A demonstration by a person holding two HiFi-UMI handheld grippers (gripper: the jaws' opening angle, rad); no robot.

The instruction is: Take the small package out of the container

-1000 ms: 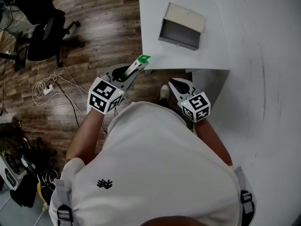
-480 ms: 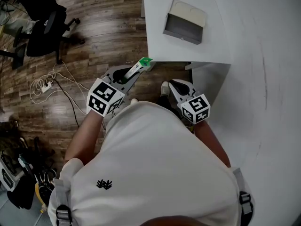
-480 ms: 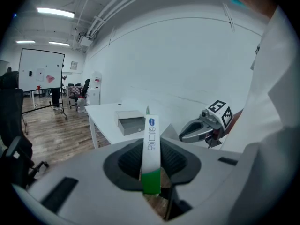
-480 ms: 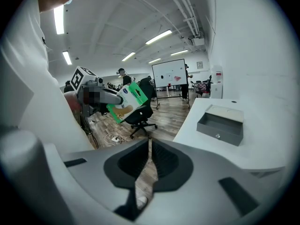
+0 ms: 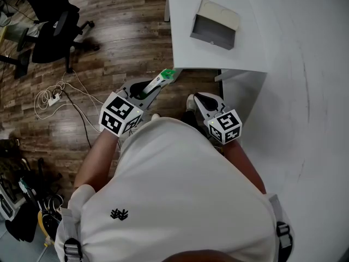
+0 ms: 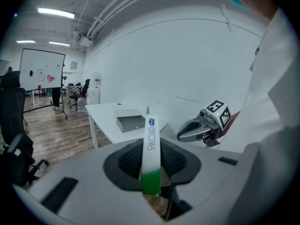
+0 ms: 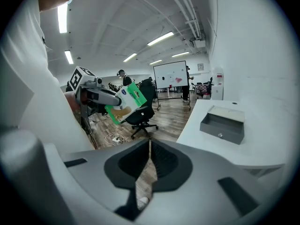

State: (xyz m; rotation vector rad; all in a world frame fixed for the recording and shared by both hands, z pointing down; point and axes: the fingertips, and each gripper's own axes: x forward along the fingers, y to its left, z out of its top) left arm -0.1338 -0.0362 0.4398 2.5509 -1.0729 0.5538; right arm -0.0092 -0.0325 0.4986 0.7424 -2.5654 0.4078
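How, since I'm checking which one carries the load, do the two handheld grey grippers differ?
The left gripper is shut on a flat white-and-green package; the right gripper is shut on nothing. The left gripper angles rightward, the right gripper leftward. Both carry black-and-white marker cubes.

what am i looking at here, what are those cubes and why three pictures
A person stands by a white table, holding a grabbing tool in each hand; the patterned cubes are part of those tools. One picture comes from a camera on the person's head, looking down; the other two come from cameras riding on the tools. On the table sits an open grey box. The left tool is clamped on a small package, white with a green end. The right tool is shut and empty.
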